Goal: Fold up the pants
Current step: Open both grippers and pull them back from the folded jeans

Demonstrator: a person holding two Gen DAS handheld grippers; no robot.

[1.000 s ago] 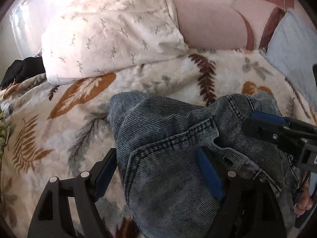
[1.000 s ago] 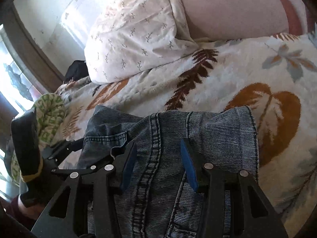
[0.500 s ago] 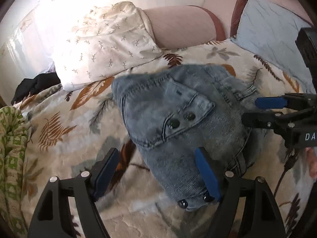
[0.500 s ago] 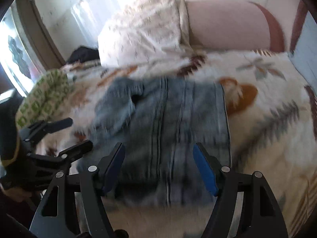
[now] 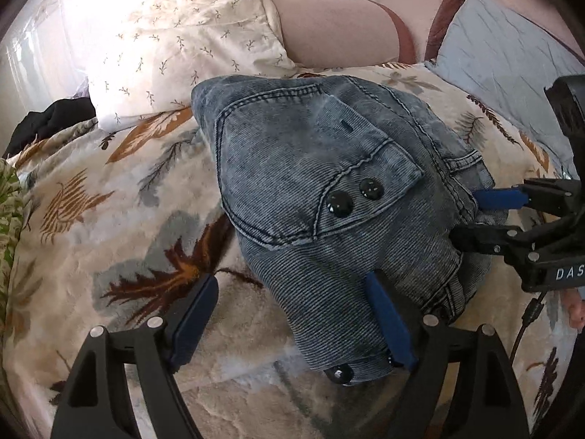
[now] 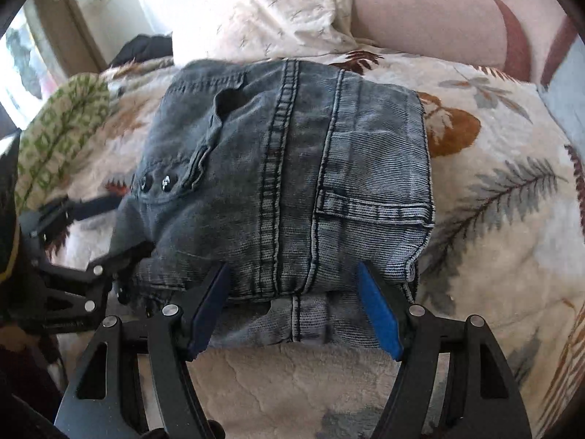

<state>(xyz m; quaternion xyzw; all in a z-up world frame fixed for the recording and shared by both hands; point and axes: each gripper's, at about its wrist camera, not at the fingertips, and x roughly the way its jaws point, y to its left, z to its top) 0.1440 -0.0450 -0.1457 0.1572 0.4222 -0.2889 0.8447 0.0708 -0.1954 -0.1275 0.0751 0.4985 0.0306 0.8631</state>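
Folded blue denim pants lie in a compact bundle on a leaf-patterned blanket. My left gripper hovers at the bundle's near corner with its jaws opening. The denim corner lies beside its right pad, and neither pad presses on it. In the same view my right gripper stands at the bundle's right edge. In the right wrist view the pants show seams and a pocket. My right gripper is open, its pads straddling the near folded edge without squeezing it. The left gripper shows at the bundle's left side.
A white sprigged pillow, a pink bolster and a light blue pillow line the back. A dark garment and a green patterned cloth lie at the left. Bare blanket spreads to the right.
Both grippers have drawn back from close over the denim, so the whole folded bundle now shows. The right gripper's jaws have widened off the fabric.
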